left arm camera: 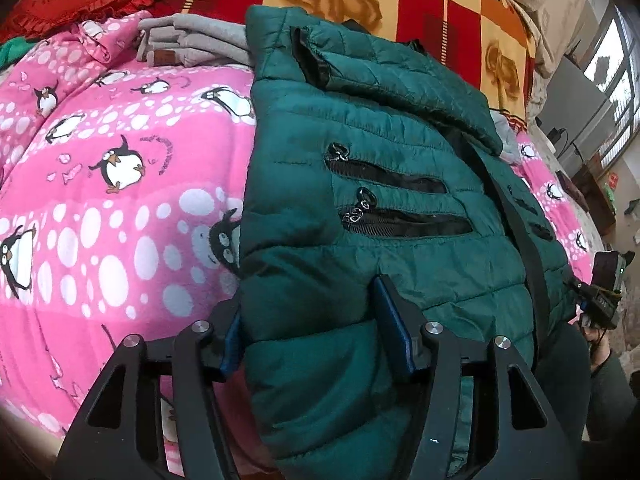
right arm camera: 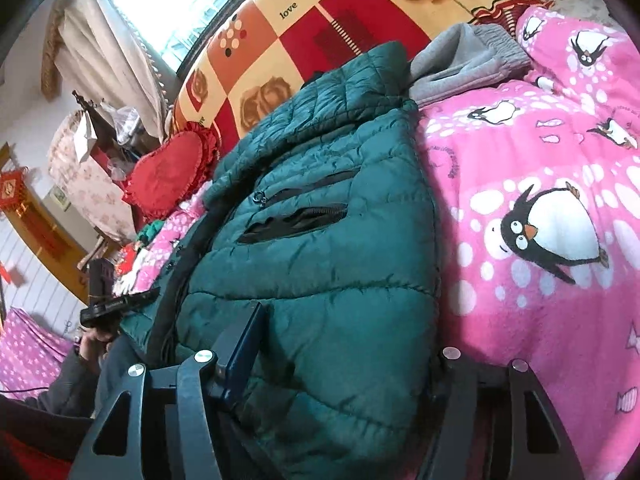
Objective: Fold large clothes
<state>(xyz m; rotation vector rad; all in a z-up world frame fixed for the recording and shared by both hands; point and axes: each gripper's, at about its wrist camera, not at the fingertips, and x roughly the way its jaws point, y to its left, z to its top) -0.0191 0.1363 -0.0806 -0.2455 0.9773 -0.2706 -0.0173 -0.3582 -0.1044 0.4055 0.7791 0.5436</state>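
Pink bedding with penguins point(left arm camera: 100, 200) covers the bed, and a red and yellow blanket point(left arm camera: 420, 8) with roses lies at the far end, toward 12 o'clock in the left wrist view. On the pink cover lies the green puffy jacket point(left arm camera: 380, 208), front up, its two zip pockets point(left arm camera: 392, 200) showing and a sleeve folded across the top. Gray folded clothes point(left arm camera: 192, 44) sit just beside it at about 10 o'clock. The left gripper point(left arm camera: 316, 344) has the near hem of the jacket between its fingers, one blue pad point(left arm camera: 394, 332) on top of the cloth and the other tucked at the jacket's side edge, so it looks pinched. The right gripper point(right arm camera: 340, 360) does the same on the other bottom corner; one pad point(right arm camera: 244, 344) presses on top, but the far finger is hidden under the puffy cloth, so I cannot tell for sure how tight it is. Both point down at a slant toward the hem. This looks like the start of the bottom fold. Next, both hands would need to lift the hem together and carry it up toward 12 o'clock, keeping it even.
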